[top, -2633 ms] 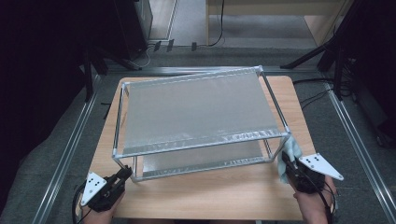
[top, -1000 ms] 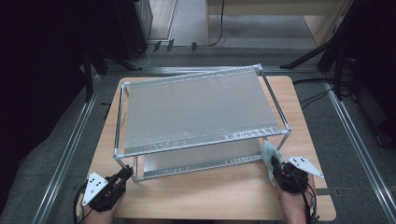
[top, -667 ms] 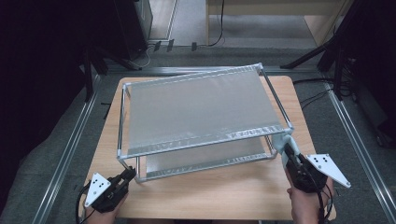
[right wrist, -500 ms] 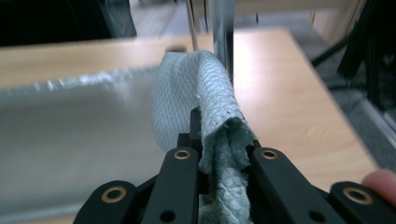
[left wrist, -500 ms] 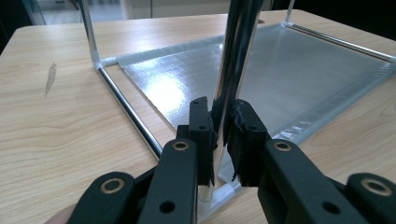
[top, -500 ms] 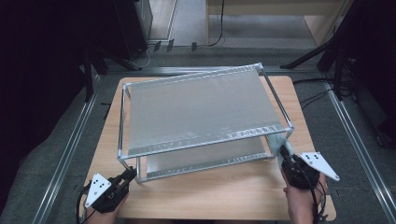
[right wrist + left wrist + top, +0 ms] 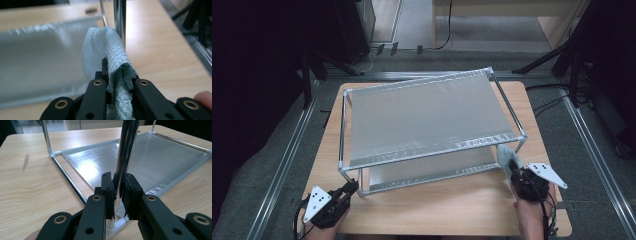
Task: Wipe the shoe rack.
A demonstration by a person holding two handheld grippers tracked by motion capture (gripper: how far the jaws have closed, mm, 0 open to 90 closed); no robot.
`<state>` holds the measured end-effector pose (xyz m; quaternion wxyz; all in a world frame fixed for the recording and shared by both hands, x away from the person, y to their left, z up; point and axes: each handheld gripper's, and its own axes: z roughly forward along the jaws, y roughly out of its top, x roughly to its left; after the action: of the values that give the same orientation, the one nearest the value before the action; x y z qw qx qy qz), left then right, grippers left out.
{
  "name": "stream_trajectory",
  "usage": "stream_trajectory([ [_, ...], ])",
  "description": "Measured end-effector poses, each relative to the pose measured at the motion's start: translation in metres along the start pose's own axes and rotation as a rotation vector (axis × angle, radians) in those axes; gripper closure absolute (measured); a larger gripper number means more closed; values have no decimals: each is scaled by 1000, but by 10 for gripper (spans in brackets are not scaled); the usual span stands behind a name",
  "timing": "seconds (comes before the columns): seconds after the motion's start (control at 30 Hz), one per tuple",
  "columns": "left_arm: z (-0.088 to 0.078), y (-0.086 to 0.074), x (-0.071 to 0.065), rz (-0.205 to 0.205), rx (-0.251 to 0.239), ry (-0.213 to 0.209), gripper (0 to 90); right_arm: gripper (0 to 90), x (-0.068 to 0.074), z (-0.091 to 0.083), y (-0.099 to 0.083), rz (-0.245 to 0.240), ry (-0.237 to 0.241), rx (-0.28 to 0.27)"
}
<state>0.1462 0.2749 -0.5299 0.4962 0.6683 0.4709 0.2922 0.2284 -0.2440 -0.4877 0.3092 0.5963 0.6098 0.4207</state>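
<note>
Right tool (image 7: 119, 75) is pinching a crumpled, dimpled pale-green cloth (image 7: 110, 50), seemingly touching the shiny metal rack (image 7: 427, 117) post, while left tool (image 7: 119, 192) is clamping another chrome post.

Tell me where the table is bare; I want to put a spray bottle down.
Bare wood runs along the near edge of the table, between the left claw and the right claw. Narrower strips flank the rack left and right. The rack covers the middle and back.

Pale cloth (image 7: 107, 47) against rack post (image 7: 119, 17)
</note>
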Motion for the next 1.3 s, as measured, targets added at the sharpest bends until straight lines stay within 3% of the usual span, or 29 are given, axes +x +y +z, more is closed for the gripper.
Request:
stream_trajectory([
  [0.13, 0, 0, -1, 2, 0, -2, 811, 853, 4, -21, 21, 0, 6, -97],
  [0.23, 0, 0, -2, 3, 1, -3, 811, 853, 3, -24, 24, 4, 1, -116],
  [0.3, 0, 0, -3, 7, 2, -5, 811, 853, -1, -16, 17, 11, -5, -80],
  [0.5, 0, 0, -3, 10, 3, -11, 812, 852, -12, 22, -21, 4, -32, 107],
  [0.6, 0, 0, -3, 9, 3, -11, 811, 852, -10, 30, -29, 4, -32, 143],
  [0.7, 0, 0, -3, 9, 3, -12, 811, 852, -5, 25, -23, -2, -35, 117],
  [0.8, 0, 0, -3, 9, 2, -13, 812, 853, -1, 7, -4, 16, -14, 35],
  [0.9, 0, 0, -3, 11, 2, -12, 812, 853, 4, -18, 19, -4, -21, -75],
  [1.0, 0, 0, -3, 12, 2, -10, 812, 854, 5, -26, 26, -28, -37, -111],
  [1.1, 0, 0, -3, 13, 3, -11, 812, 854, -2, -11, 12, -17, -49, -56],
  [1.23, 1, 0, -5, 13, 3, -14, 812, 855, -11, 19, -18, -5, -63, 80],
  [1.3, 1, 0, -5, 13, 2, -16, 812, 855, -13, 27, -26, -3, -66, 122],
])
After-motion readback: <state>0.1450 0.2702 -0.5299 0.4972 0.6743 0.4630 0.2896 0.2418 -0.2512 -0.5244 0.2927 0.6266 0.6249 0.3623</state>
